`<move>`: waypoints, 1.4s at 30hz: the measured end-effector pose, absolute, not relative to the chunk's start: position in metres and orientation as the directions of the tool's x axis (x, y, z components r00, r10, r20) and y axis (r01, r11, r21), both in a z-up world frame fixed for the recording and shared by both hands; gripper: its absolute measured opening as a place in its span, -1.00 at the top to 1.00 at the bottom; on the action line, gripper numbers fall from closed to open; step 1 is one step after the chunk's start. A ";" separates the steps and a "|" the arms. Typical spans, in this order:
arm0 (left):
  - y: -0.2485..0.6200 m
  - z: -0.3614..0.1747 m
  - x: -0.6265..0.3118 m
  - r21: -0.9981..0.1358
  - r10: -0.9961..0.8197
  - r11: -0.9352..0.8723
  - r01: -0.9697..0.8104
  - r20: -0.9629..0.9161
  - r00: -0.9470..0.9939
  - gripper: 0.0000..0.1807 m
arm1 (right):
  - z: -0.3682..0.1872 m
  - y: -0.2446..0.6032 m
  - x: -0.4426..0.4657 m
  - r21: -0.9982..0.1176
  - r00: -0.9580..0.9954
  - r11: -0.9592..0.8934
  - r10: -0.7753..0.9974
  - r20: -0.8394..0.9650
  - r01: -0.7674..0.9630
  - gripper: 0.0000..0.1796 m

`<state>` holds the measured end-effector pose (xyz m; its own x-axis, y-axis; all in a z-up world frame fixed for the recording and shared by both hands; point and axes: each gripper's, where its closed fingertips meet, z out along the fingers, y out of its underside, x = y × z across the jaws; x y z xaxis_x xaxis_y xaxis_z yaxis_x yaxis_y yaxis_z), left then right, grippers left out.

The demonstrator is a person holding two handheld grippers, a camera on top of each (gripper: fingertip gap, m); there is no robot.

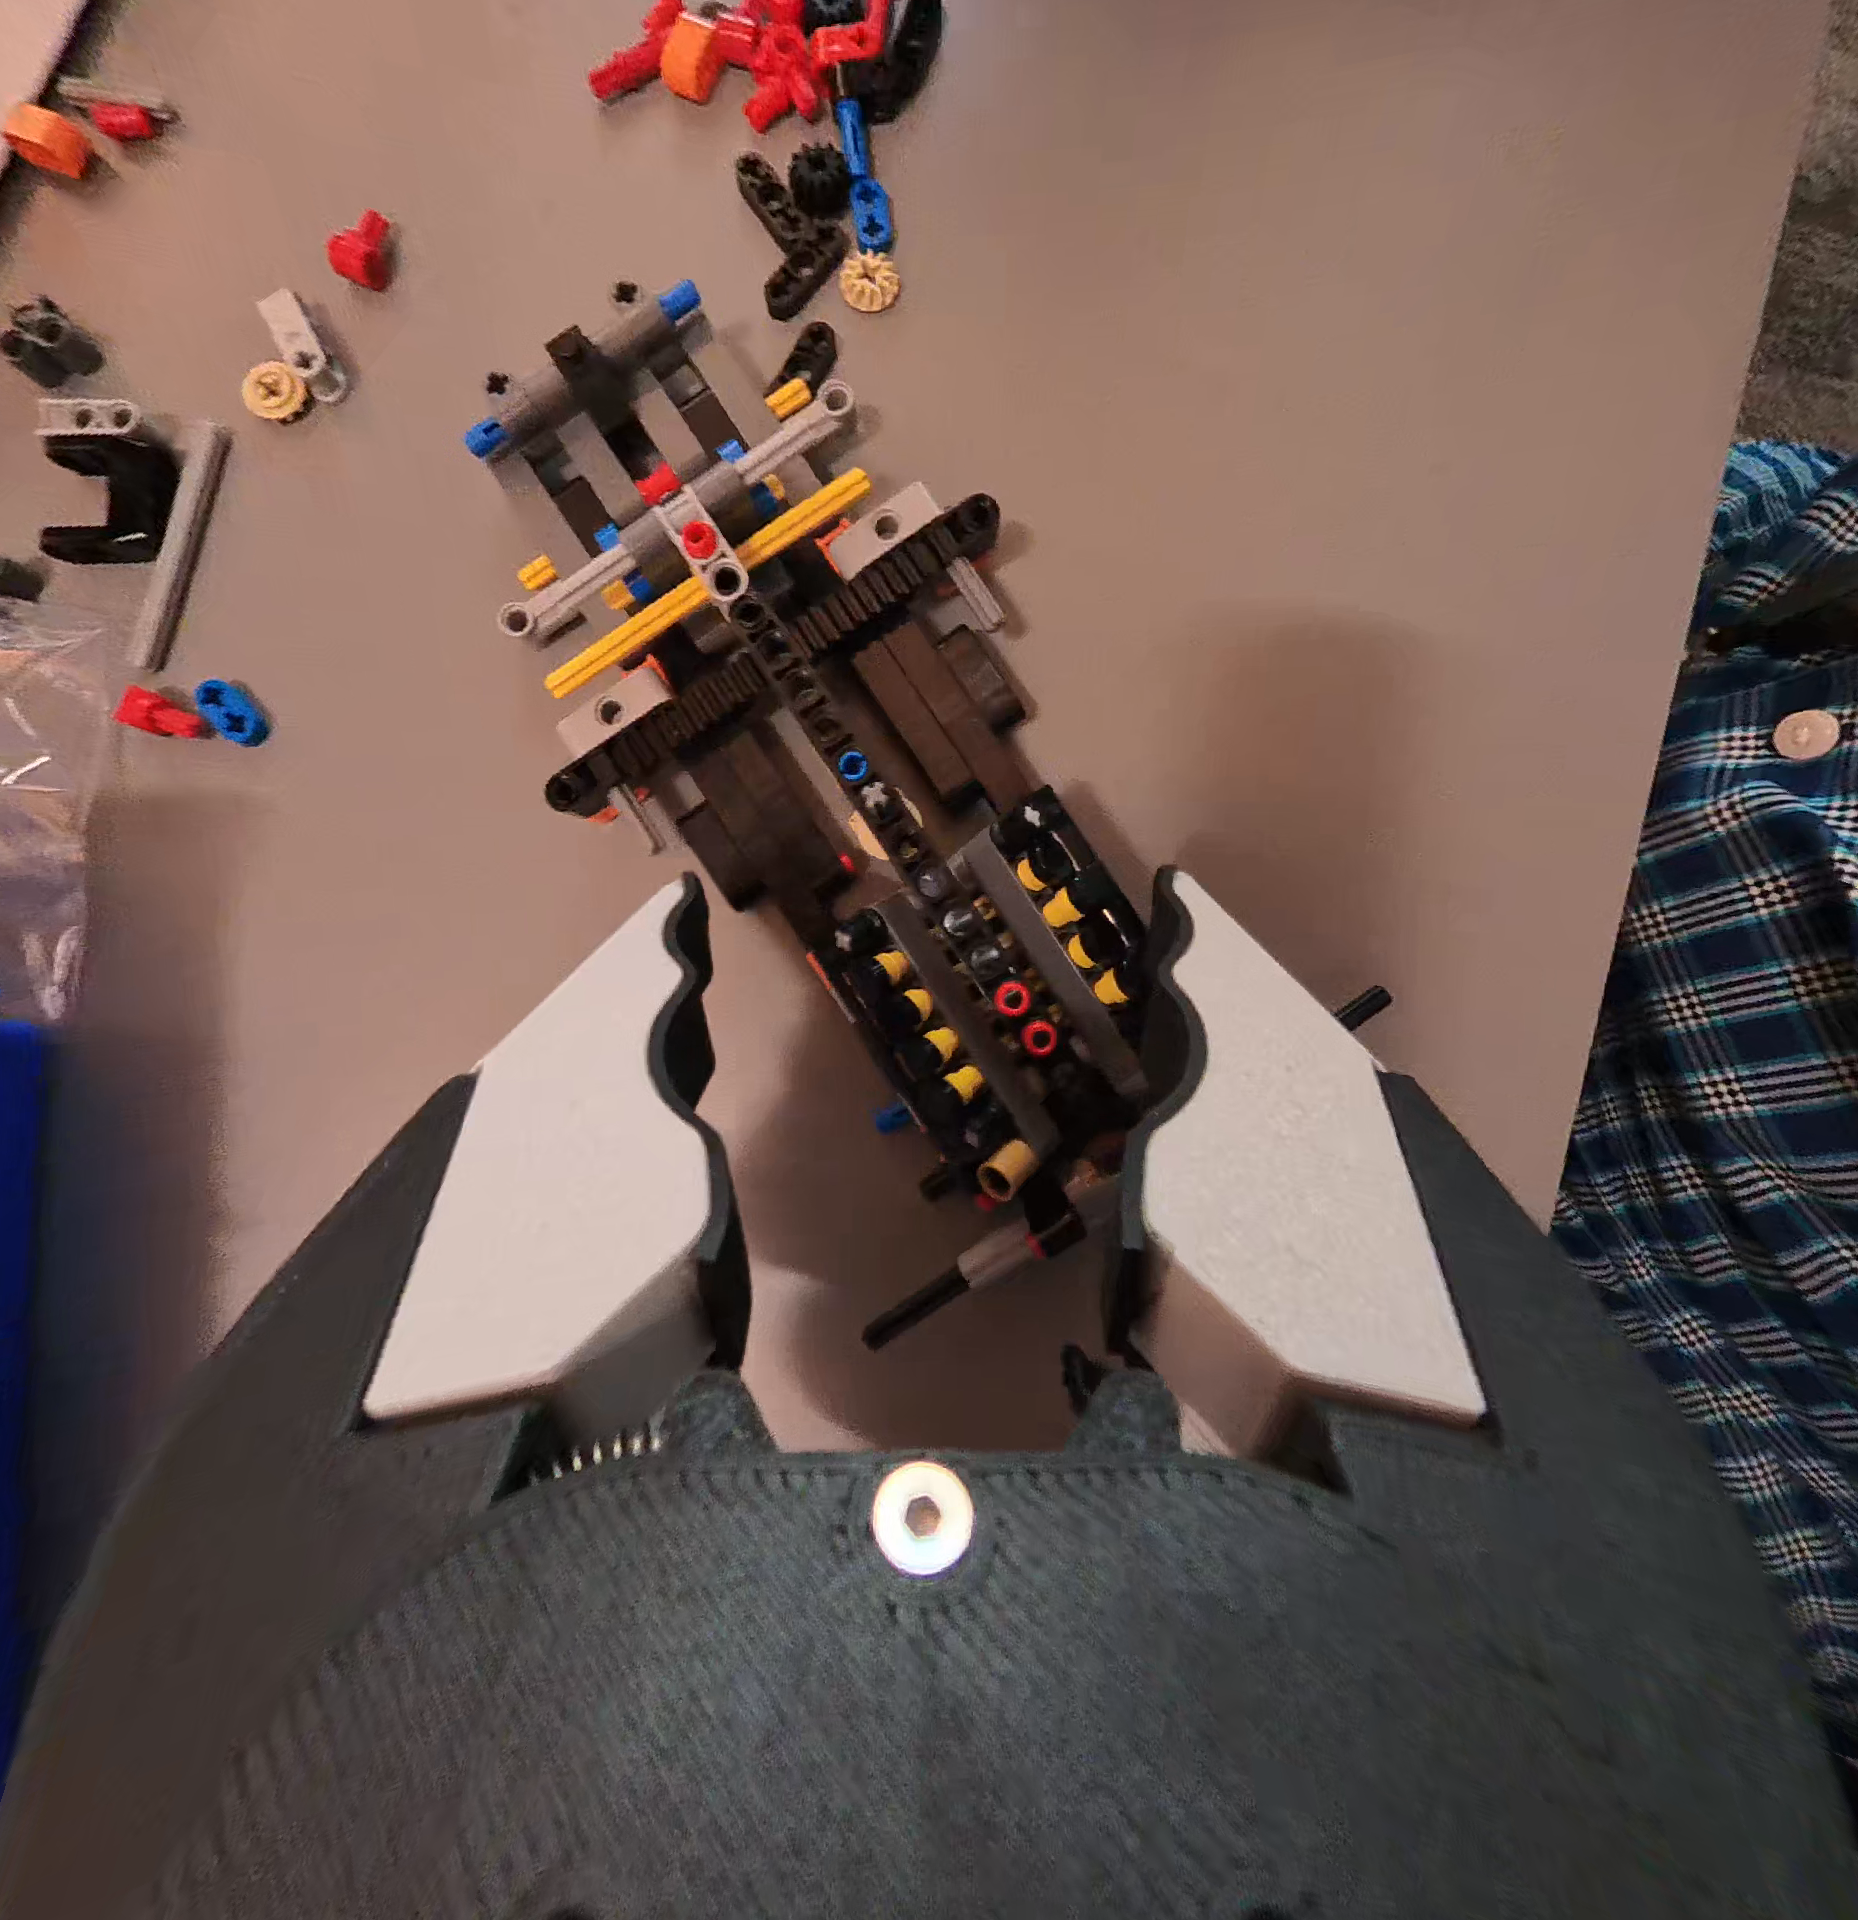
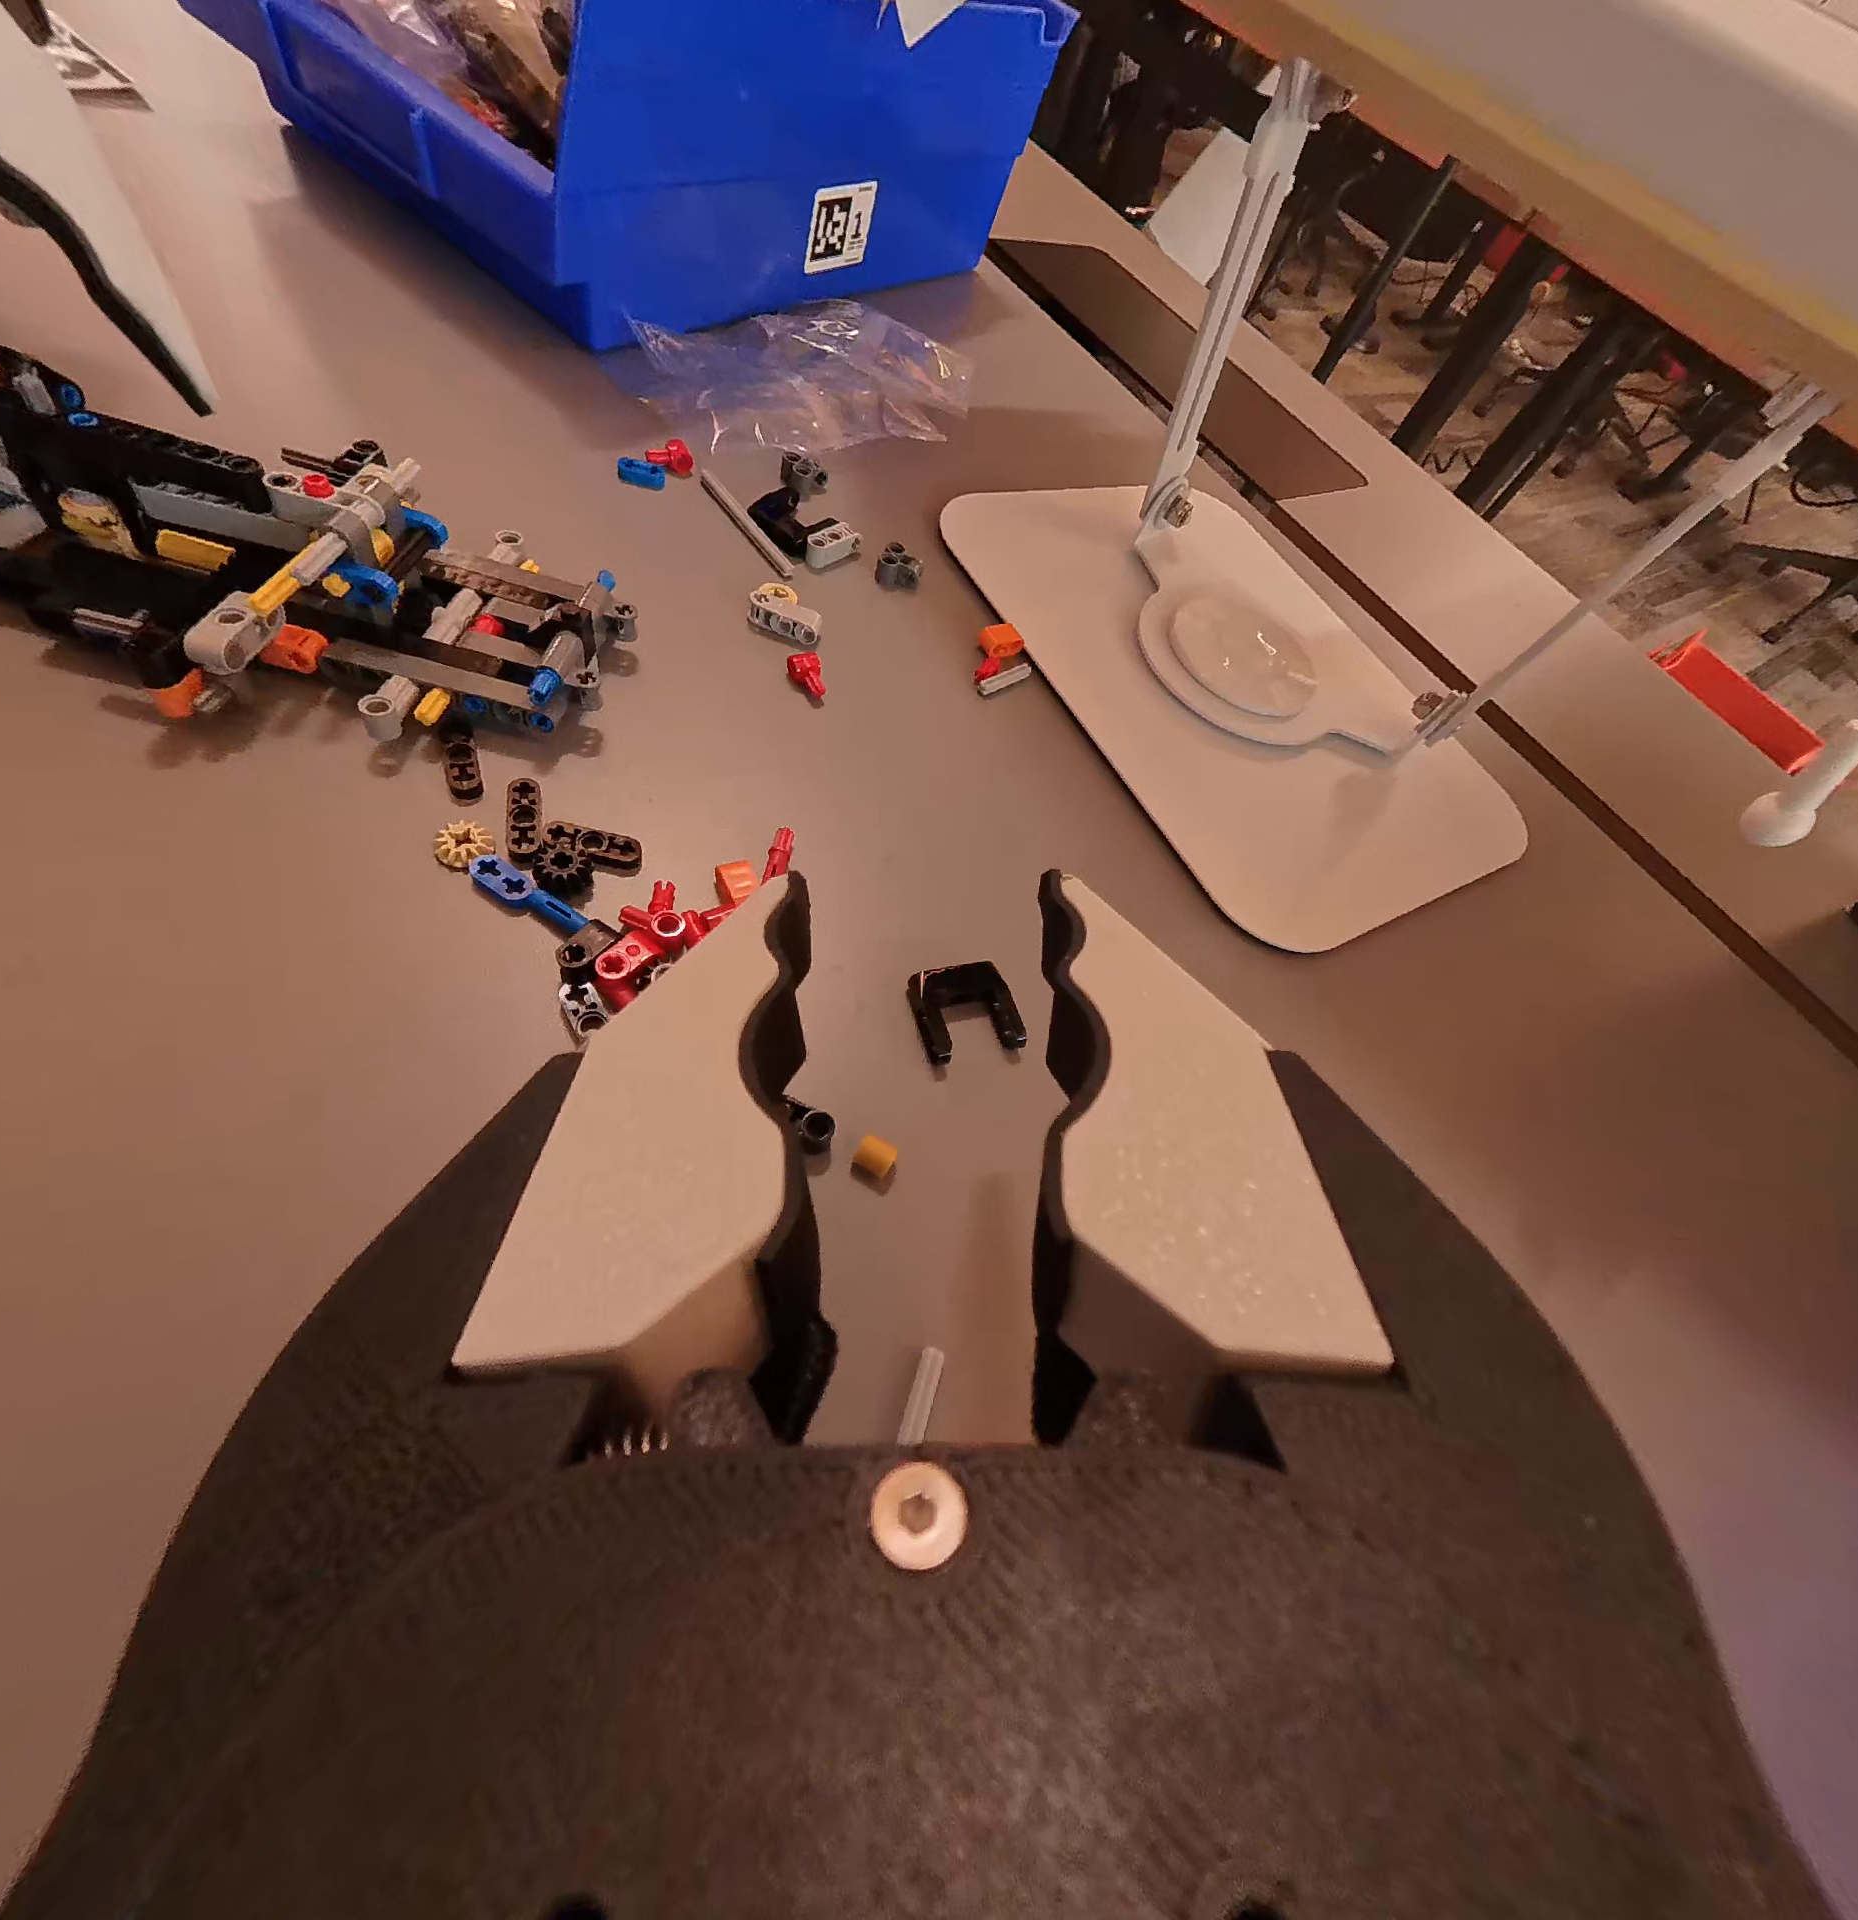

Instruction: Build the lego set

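The long black, grey and yellow lego chassis (image 1: 800, 675) lies on the brown table. Its near end, with rows of yellow pins, sits between the fingers of my left gripper (image 1: 930, 883). The gripper is open; its right finger is against the chassis side and the left finger is apart from it. In the right wrist view the chassis (image 2: 281, 582) lies at the left. My right gripper (image 2: 925, 883) is open and empty, low over the table. A black U-shaped piece (image 2: 966, 1008), a small black connector (image 2: 816, 1124) and a tan bush (image 2: 875, 1158) lie between its fingers.
Loose red, black and blue pieces (image 2: 634, 935) lie left of my right gripper, with more behind the chassis (image 1: 779, 73). A blue bin (image 2: 779, 156), a clear bag (image 2: 800, 364) and a white stand base (image 2: 1320, 831) are beyond. A person's plaid shirt (image 1: 1756, 1039) is at the table's right edge.
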<state>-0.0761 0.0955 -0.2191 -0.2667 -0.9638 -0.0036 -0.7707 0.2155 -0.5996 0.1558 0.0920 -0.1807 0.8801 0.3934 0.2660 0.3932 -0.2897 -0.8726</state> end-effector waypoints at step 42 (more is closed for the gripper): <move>0.148 -0.217 -0.151 -0.650 -0.979 0.160 -0.743 -0.011 -0.202 0.14 | -0.188 0.093 0.166 -0.863 0.888 -0.310 0.365 0.280 0.400 0.53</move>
<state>-0.1511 0.1481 -0.2173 -0.2021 -0.9793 -0.0108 -0.7429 0.1605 -0.6499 0.1656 0.0931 -0.1877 0.8879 0.3649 0.2800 0.3995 -0.3102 -0.8626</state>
